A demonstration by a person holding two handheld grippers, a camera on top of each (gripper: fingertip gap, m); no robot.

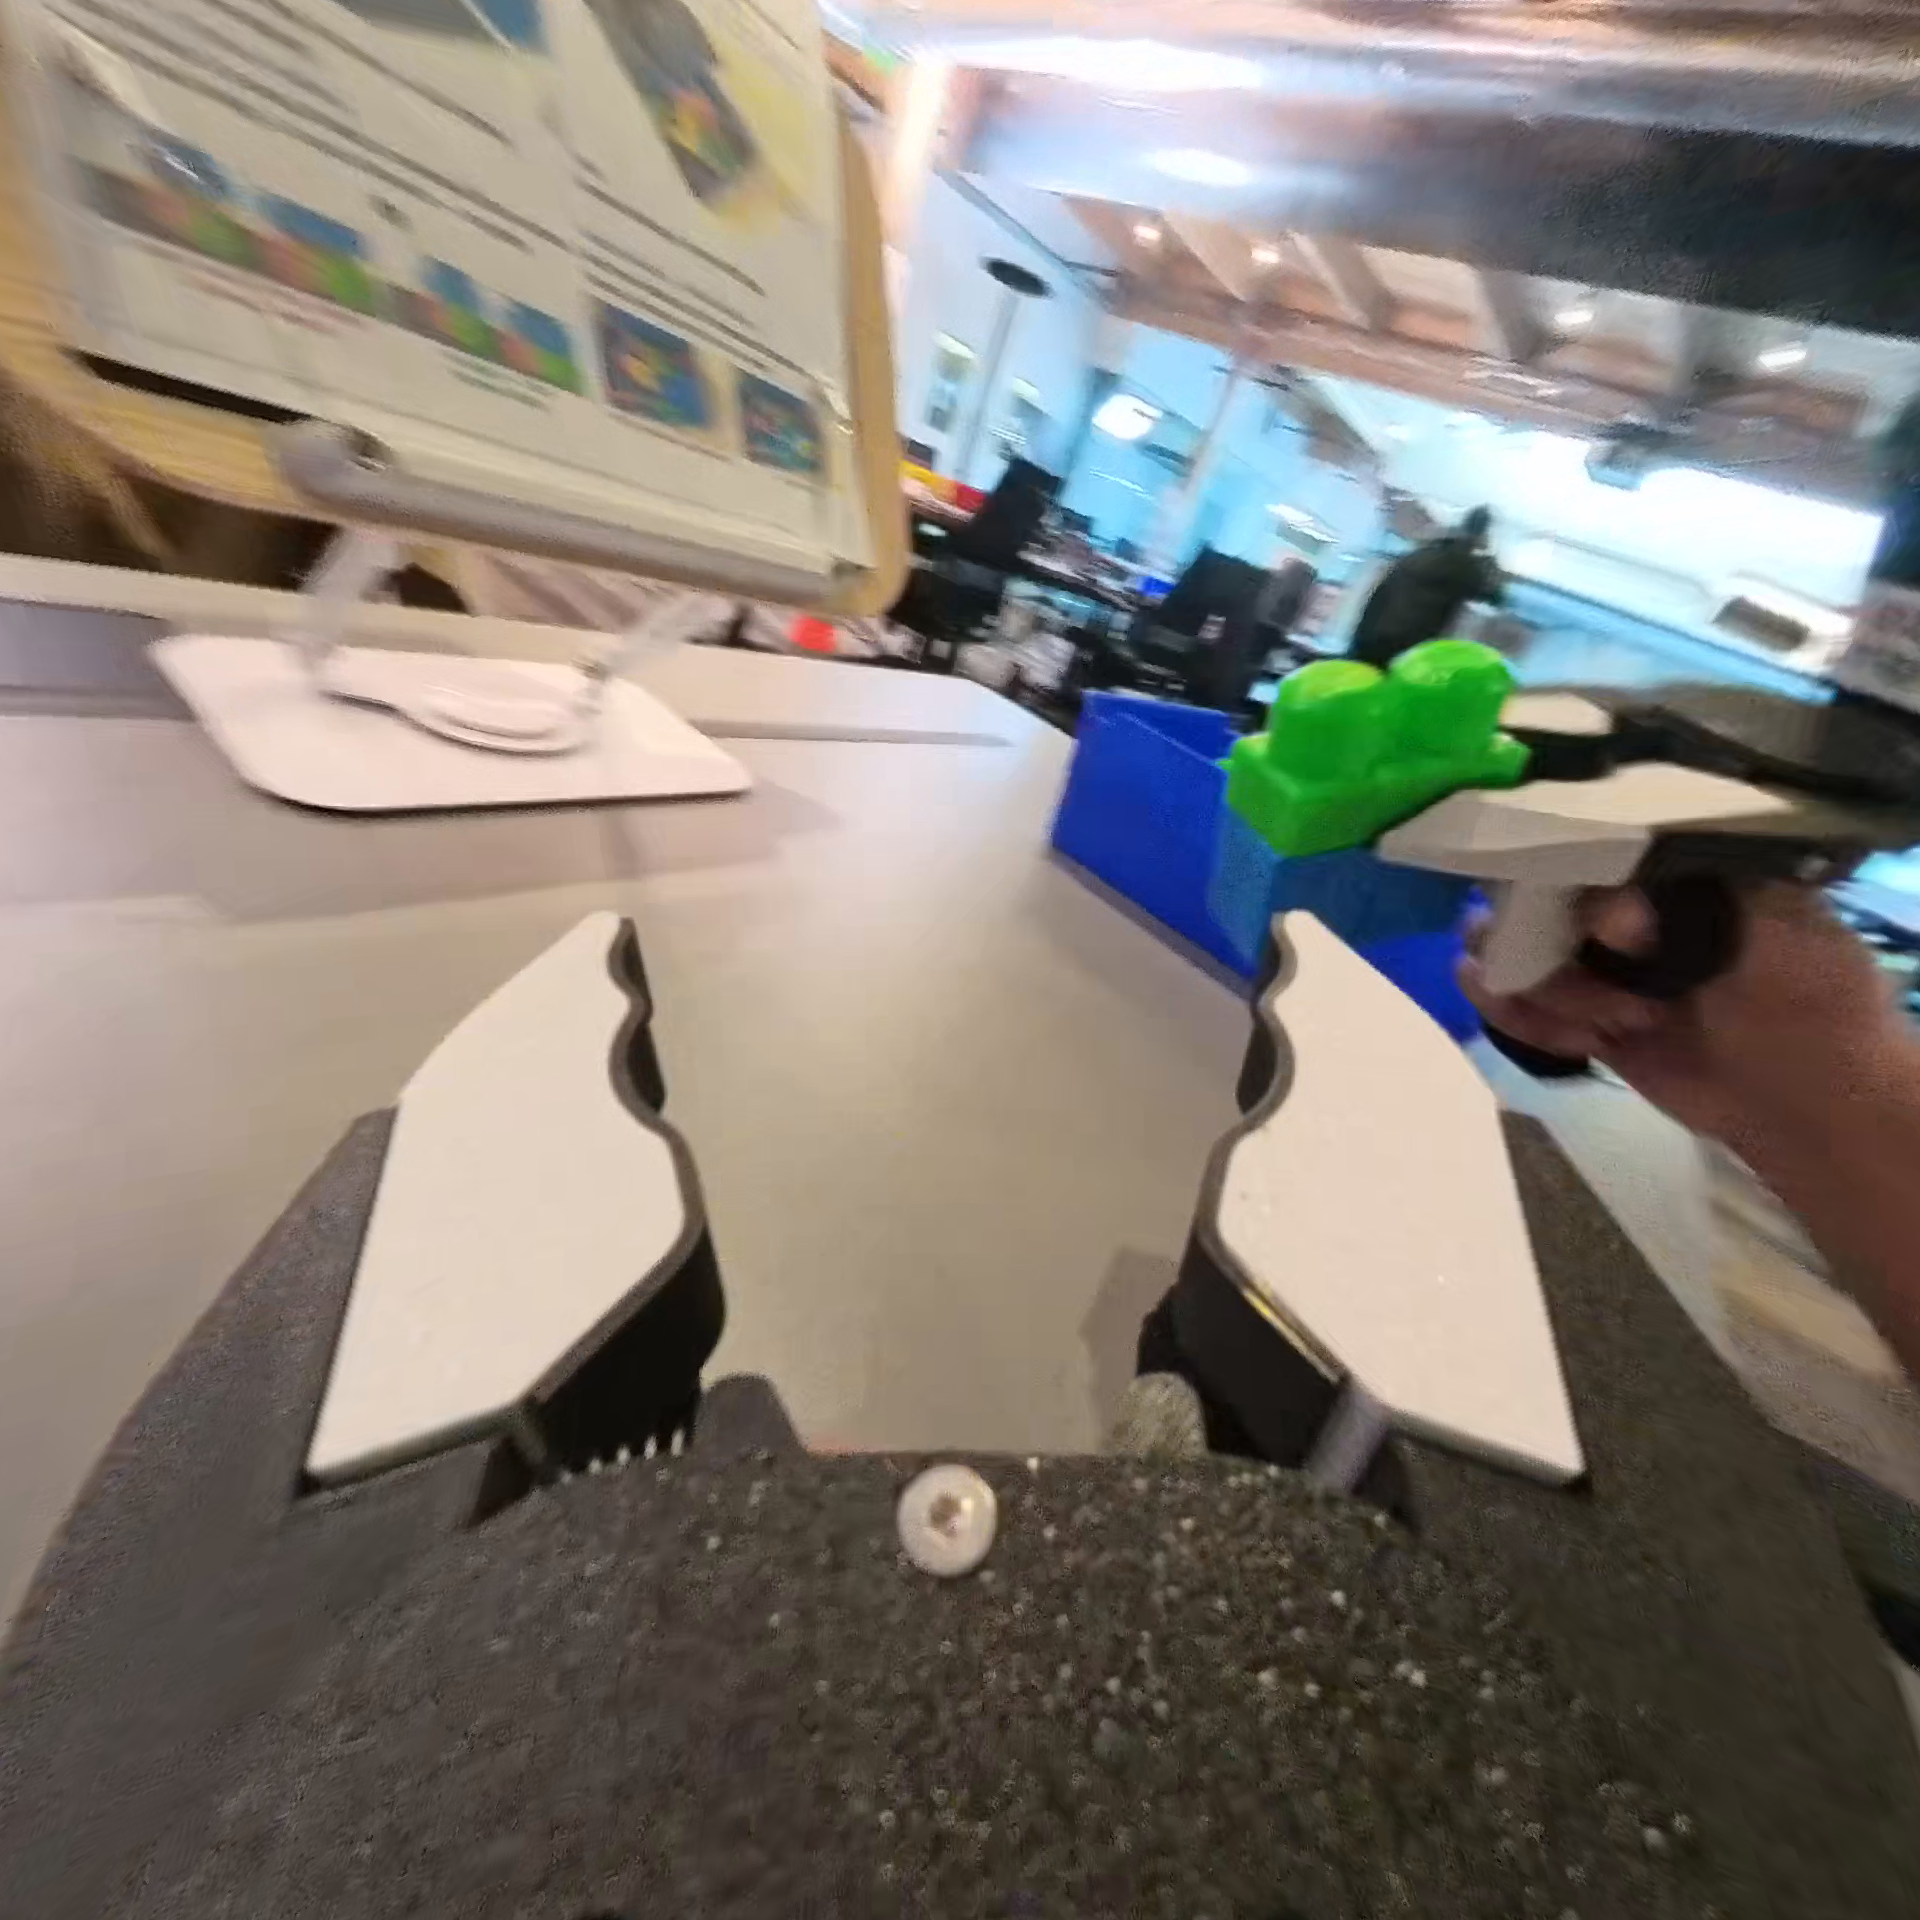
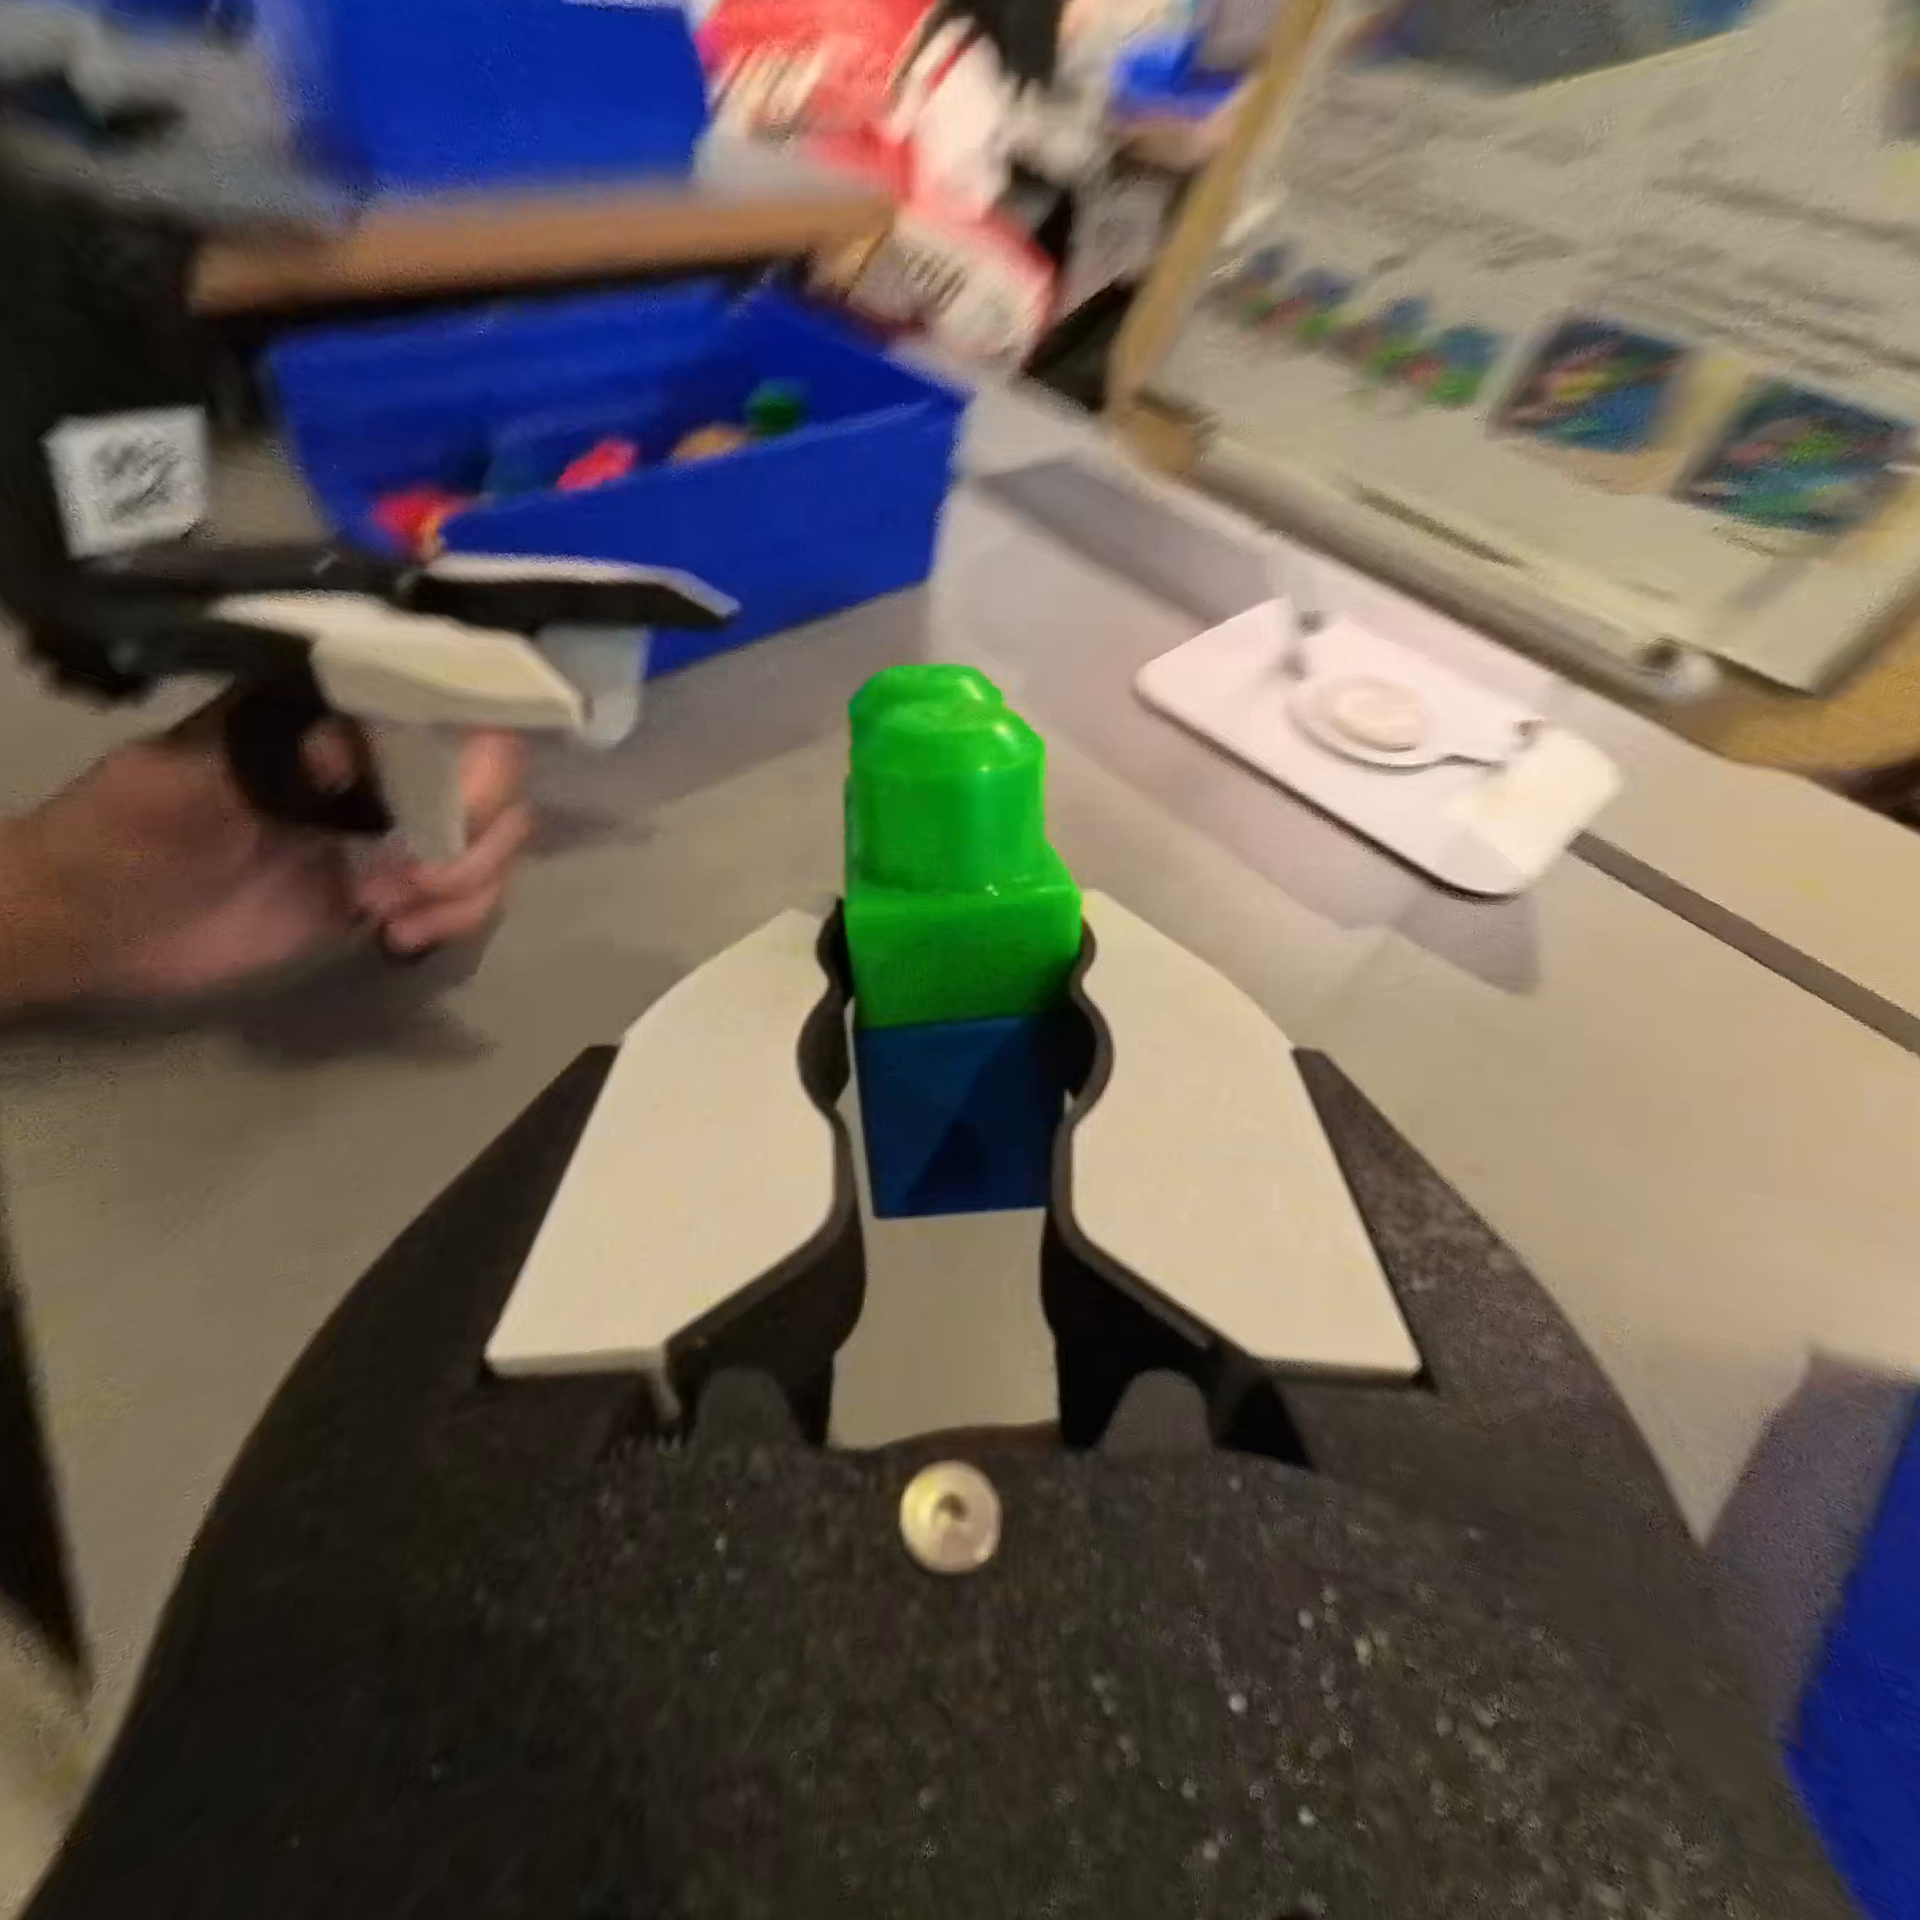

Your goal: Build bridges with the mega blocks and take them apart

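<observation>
The right gripper (image 2: 961,997) is pinching a green block (image 2: 951,862) stacked on a blue block (image 2: 951,1122) at frame centre; the left gripper (image 1: 951,997) is spread, holding nothing; no bridge is showing yet

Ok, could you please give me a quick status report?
Left gripper open, empty. Right gripper shut on green block stacked on blue block. Nothing in the way.

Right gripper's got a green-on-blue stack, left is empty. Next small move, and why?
Probably bring the open left gripper to the green block and grip it: the right gripper is clamped on the green and blue block stack, so separating them needs a second grip.
</observation>
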